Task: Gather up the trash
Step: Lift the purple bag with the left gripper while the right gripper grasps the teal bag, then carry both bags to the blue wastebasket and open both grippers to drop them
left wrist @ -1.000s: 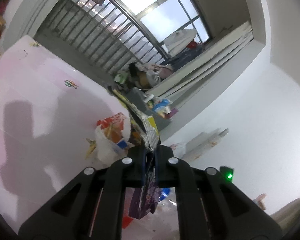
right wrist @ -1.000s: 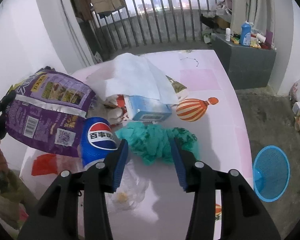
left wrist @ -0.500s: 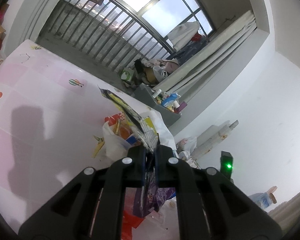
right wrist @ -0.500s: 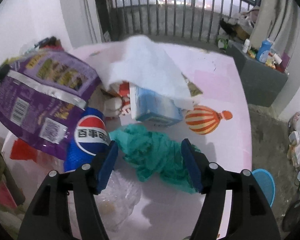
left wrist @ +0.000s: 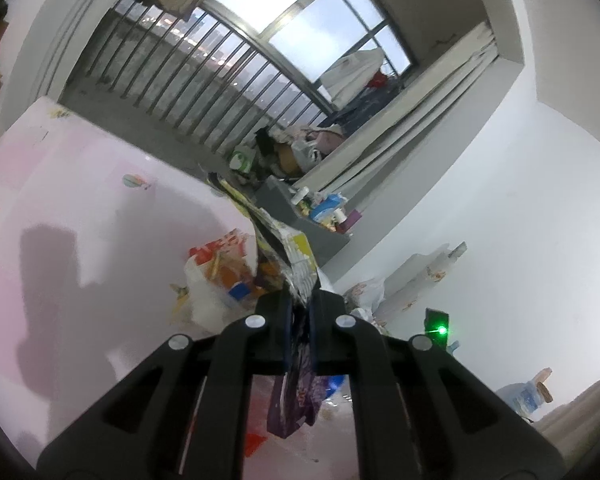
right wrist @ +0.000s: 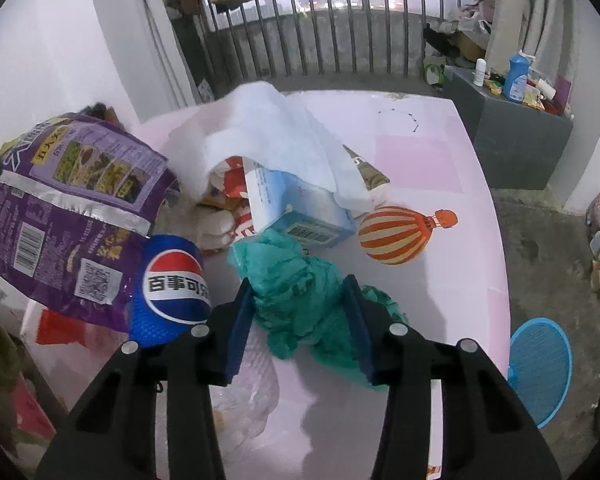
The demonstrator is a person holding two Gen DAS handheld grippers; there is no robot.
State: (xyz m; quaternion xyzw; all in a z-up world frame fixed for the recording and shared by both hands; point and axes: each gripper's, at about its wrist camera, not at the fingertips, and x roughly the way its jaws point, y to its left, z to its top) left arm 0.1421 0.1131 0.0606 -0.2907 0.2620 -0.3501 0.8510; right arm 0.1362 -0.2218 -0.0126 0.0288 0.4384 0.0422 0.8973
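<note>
the right gripper (right wrist: 300, 312) has just been closing its jaws around the green wad (right wrist: 300, 300) on the pink mat (right wrist: 440, 168); the blue pads sit at the wad's two flanks and look to press it, gathered between them. to do this well, i would sink the tips a little so they catch the bulk and not only a loose fold, squeeze firmly, then lift straight up so the trailing part on the wad's right comes along.

the left gripper (left wrist: 300, 312) is pressed together on the purple bag (right wrist: 68, 208), pinching its edge, and holds it up left of the wad.

just left of the wad lies the pepsi can (right wrist: 172, 284), close to the left pad, so a sideways drift could nudge it. just behind the wad is the blue box (right wrist: 300, 216) under a white sheet (right wrist: 268, 136). clear plastic (right wrist: 252, 392) lies in front of the wad, under the gripper. a blue swatter (right wrist: 540, 364) lies on the floor, well right of the wad.
</note>
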